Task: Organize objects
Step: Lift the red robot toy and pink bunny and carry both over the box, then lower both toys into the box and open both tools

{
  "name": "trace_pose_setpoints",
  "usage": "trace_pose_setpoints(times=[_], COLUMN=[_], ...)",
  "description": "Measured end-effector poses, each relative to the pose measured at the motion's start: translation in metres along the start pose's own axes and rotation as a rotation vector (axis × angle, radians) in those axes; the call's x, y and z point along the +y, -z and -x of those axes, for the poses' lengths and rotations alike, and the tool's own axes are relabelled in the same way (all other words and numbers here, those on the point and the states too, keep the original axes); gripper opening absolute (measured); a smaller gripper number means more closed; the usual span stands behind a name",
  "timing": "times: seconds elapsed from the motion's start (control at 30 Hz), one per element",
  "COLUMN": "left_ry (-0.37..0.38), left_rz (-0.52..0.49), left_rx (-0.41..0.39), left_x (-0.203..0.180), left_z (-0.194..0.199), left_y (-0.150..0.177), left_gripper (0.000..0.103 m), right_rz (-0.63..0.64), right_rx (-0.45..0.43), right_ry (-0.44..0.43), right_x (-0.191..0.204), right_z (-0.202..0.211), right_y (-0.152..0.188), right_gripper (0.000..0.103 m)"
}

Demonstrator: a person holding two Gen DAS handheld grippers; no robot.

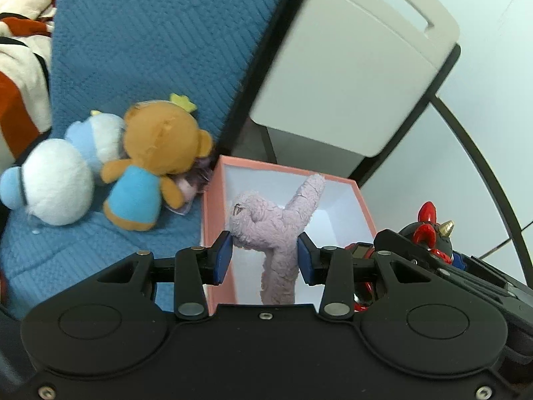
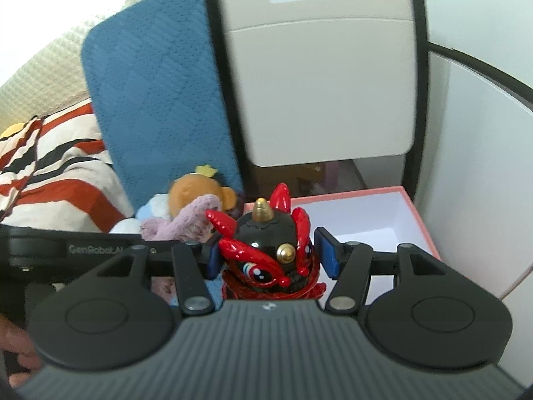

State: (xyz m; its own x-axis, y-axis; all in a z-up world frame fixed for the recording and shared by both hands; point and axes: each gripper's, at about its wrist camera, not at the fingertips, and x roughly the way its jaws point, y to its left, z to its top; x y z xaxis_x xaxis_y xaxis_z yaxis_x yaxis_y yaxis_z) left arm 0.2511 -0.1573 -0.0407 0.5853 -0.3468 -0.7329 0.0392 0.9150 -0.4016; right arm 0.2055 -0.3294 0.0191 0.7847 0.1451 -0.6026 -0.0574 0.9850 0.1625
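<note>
Left wrist view: the left gripper (image 1: 265, 255) clamps the lilac plush (image 1: 269, 230) directly above the pink box (image 1: 213, 206), long axis dangling downward; the right gripper (image 2: 271, 256) grips the red-horned figurine (image 2: 269, 253) beside it.

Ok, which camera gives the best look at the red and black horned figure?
The right wrist view: the horned figure sits centred between the right gripper pads, face and gold horn clear. The left wrist view shows only its top at the right edge, behind the gripper body.

Home bedroom (striped quilt (image 2: 50, 166), plush toys (image 1: 100, 166))
</note>
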Motion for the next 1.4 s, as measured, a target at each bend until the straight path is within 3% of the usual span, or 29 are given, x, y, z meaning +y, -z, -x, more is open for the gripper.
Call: trace_pose_setpoints(times=[0.47, 0.9, 1.2, 1.27, 1.4], left_ry=[-0.012, -0.057, -0.047, -0.049, -0.030], left_rz=[-0.069, -0.074, -0.093, -0.093, -0.109], left_rx=[0.113, 0.217, 0.251, 0.243, 0.216], left_x=[-0.048, -0.057, -0.065, -0.065, -0.069], left_z=[-0.086, -0.154, -0.167, -0.163, -0.147], left_y=[0.022, 0.049, 0.057, 0.057, 0.054], left_gripper=[0.039, 0.039, 0.039, 0.047, 0.047], right_rz=[-0.088, -0.150, -0.150, -0.146, -0.155], right_rx=[0.108, 0.245, 0.292, 0.289, 0.279], right_ry=[0.056, 0.088, 0.083, 0.079, 0.105], right_x=[-0.077, -0.128, -0.145, -0.146, -0.142], right_z=[-0.042, -0.093, -0.111, -0.107, -0.096], right_y=[0.032, 0.072, 0.082, 0.078, 0.068], right_gripper=[0.059, 0.059, 0.059, 0.059, 0.064])
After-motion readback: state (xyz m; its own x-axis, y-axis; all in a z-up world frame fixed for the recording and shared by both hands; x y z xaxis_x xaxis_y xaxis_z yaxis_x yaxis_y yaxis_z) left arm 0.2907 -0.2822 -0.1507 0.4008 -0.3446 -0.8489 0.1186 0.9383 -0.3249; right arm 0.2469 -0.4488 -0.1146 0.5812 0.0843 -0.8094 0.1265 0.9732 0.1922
